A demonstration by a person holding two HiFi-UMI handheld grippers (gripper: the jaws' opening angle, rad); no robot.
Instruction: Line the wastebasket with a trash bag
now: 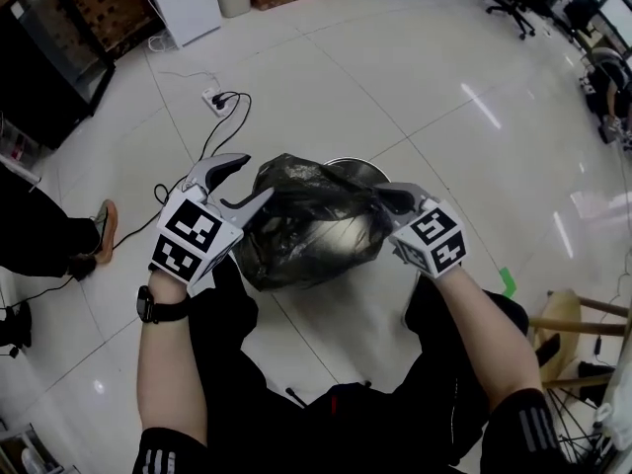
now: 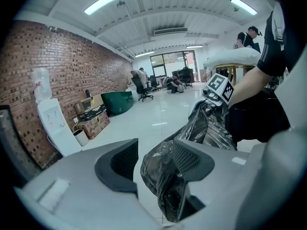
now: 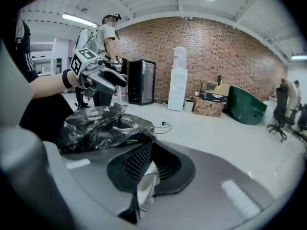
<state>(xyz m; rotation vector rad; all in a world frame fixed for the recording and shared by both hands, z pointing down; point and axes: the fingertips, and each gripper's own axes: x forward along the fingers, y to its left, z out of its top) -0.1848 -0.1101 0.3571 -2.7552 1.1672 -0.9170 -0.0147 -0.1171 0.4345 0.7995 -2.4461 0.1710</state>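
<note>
1. Left gripper: fingers wide apart and pinching nothing. The bag is hooked over the right-hand finger only, with a crumpled fold hanging into the gap.
2. Right gripper: fingers closed tight on a thin fold of the bag's edge. The shiny film shows squeezed between the pads.
3. Bag: black and wrinkled, up in the air and stretched between the two grippers, its bulk sagging below them. In the right gripper view it bunches just beyond that gripper's body, with the left gripper past it.
4. Wastebasket: round metal, standing on the floor. Only its far rim shows behind the bag in the head view. The bag hangs over it, and I cannot tell whether the bag's bottom touches it.
5. The bag is not over the rim, so the basket is unlined.
6. Floor: glossy white tiles. A power strip with a black cable lies well beyond the left gripper.
7. A dark watch is on the left wrist.
</note>
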